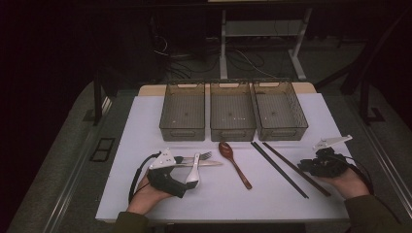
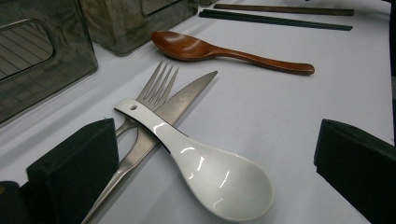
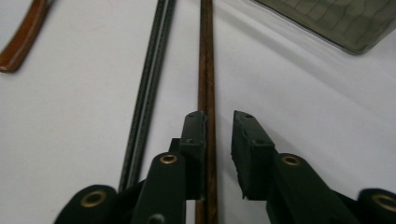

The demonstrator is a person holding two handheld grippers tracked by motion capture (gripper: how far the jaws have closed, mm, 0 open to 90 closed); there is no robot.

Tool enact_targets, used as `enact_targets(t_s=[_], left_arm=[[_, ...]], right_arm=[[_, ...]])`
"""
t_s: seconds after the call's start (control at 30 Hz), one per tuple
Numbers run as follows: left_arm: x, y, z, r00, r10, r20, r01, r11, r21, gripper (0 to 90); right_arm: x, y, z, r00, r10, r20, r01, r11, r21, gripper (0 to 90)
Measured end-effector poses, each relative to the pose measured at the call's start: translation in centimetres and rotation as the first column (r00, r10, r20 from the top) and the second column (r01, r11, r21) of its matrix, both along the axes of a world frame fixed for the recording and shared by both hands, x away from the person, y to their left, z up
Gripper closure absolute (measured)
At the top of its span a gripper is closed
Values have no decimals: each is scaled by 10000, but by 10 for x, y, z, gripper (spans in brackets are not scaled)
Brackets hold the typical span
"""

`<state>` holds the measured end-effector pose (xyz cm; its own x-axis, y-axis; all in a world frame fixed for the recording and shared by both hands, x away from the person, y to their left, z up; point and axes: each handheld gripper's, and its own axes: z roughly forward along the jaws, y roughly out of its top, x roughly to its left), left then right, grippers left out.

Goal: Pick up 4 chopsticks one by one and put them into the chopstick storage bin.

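the right hand-held gripper (image 3: 219,122) straddles the brown chopsticks (image 3: 206,70), jaws narrowly apart, not clamped; black chopsticks (image 3: 150,79) lie just beside. the left hand-held gripper (image 2: 210,154), jaws wide apart, frames a white spoon (image 2: 205,172) lying across fork (image 2: 156,88) and knife (image 2: 182,100). three bins (image 1: 232,116) hold nothing visible.

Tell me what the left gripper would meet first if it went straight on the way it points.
Probably the white ceramic spoon, whose bowl lies between the open jaws of the left gripper. Beyond it come the steel fork and steel knife under its handle.
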<state>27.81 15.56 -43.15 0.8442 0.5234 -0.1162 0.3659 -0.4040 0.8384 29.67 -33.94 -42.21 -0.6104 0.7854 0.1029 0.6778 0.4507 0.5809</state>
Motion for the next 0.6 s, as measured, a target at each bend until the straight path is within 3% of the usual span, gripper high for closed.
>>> enact_targets(t_s=[0.6], left_arm=[[0,0,0,10000,-3,-7,3,10000,3,0]], right_arm=[[2,3,-5,9969,554,-556,-596,9952,-772,802]])
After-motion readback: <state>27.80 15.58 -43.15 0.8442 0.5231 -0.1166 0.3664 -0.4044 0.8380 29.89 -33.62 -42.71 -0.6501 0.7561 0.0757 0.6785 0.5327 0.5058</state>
